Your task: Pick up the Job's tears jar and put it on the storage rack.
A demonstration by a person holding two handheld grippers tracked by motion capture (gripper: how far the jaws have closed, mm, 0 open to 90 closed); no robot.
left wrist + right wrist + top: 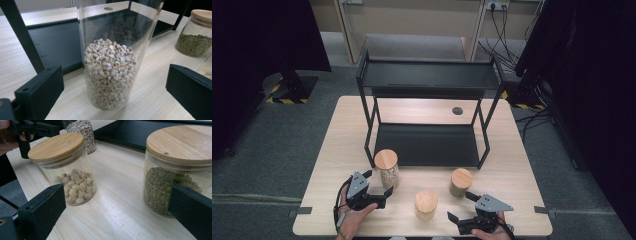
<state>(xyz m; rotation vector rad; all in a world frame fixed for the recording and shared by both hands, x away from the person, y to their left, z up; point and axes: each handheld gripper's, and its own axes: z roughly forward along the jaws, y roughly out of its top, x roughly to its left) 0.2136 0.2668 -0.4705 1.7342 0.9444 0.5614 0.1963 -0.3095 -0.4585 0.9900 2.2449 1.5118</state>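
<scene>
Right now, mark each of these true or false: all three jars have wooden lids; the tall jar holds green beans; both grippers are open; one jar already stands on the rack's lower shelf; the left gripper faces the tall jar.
1. All three jars have wooden lids. True: the tall jar, the short jar of pale round seeds and the jar of green beans each carry one.
2. The tall jar holds green beans. False: it holds pale, whitish grains.
3. Both grippers are open. True: the left gripper and the right gripper have their jaws spread wide.
4. One jar stands on the lower shelf. False: the black rack holds no jar; all three stand on the wooden table.
5. The left gripper faces the tall jar. True.
</scene>
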